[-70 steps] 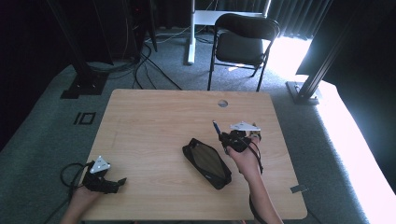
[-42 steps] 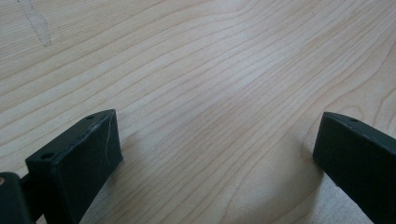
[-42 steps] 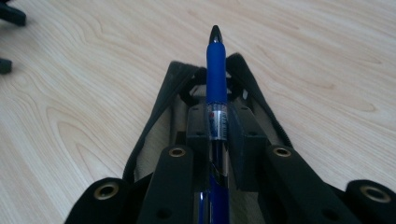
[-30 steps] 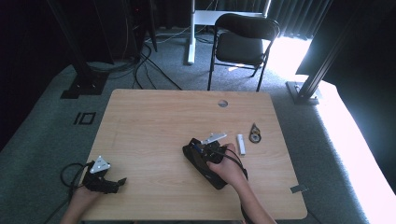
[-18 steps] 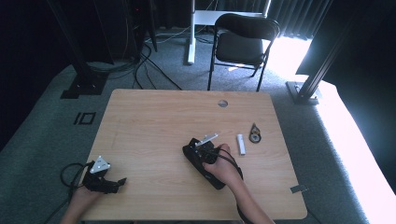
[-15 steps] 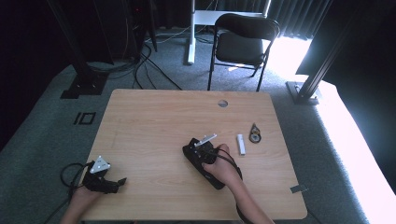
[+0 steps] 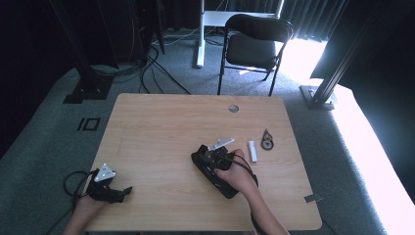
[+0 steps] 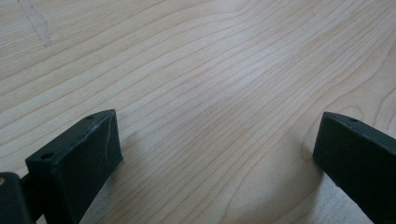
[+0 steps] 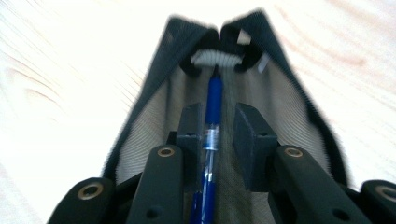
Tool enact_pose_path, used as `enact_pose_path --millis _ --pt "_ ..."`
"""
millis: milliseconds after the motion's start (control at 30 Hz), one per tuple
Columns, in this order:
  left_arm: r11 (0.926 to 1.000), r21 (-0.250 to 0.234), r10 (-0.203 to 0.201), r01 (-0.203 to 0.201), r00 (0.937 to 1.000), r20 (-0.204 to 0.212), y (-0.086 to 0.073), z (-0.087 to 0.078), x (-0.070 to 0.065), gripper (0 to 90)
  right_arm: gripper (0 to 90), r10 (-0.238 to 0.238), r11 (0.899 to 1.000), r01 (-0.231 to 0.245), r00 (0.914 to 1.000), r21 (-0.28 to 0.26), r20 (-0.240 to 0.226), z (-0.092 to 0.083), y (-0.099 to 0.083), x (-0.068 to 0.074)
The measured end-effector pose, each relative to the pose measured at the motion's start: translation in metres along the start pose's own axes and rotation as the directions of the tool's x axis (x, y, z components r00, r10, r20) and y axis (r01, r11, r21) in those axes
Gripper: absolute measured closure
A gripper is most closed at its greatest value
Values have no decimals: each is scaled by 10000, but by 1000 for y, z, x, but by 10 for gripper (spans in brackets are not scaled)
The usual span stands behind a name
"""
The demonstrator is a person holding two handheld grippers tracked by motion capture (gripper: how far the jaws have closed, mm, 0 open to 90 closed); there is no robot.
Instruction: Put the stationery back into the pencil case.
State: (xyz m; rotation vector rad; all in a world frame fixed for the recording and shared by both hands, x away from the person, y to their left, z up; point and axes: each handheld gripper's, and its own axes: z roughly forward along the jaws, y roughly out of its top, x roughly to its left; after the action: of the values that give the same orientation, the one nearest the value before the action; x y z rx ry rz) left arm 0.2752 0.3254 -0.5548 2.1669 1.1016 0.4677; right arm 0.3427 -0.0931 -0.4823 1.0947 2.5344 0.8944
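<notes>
A black mesh pouch [image 7: 205,166] lies right of the table's middle, partly under the person's right hand. My right gripper [image 7: 209,155] rests over its far end. In the right gripper view the pouch [image 9: 154,116] gapes open in front of my right gripper [image 9: 218,116]. A blue pen [image 9: 213,98] runs lengthwise between the jaws, its tip pointing into the zip end. The jaws stand close together around the pen. My left gripper [image 7: 125,190] sits at the front left of the table. In its own view my left gripper [image 8: 217,135] is open over bare wood.
A small white stick [image 7: 252,151] and a dark round object [image 7: 266,142] lie just right of the pouch. The wooden table [image 7: 161,127] has a cable hole [image 7: 233,108] near its far edge. A black folding chair [image 7: 254,44] stands behind the table.
My right gripper carried the pen from the table's right part leftward to the pouch, then stayed there. The left gripper has not moved.
</notes>
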Motion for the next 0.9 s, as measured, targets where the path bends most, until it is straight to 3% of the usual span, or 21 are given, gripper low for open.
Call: enact_pose_path --millis 100,267,433,667,800,833,900 --pt "10000 1 4 -4 10000 -1 0 0 0 12 720 229 9980 -245 9994 -587 -273 -15 1 -3" --pt "10000 -3 -3 3 10000 -3 0 0 0 12 718 567 9849 -648 9969 -1607 -549 -37 1 -7" --pt "10000 -1 2 -2 10000 -4 0 0 0 12 710 904 9665 -911 9958 -2400 -141 -52 -1 -21" --pt "10000 2 2 -2 10000 0 0 0 0 12 680 1540 9563 -1302 9854 -2619 721 -57 -11 -48" --pt "10000 1 -6 6 10000 0 0 0 0 12 679 1885 9526 -1549 9761 -2617 1082 -55 -17 -60" --pt "10000 1 -5 5 10000 0 0 0 0 12 673 2102 9510 -1731 9696 -2563 1252 -53 -23 -69" --pt "10000 1 -7 7 10000 0 0 0 0 12 672 2186 9533 -1797 9651 -2429 1440 -51 -27 -74"
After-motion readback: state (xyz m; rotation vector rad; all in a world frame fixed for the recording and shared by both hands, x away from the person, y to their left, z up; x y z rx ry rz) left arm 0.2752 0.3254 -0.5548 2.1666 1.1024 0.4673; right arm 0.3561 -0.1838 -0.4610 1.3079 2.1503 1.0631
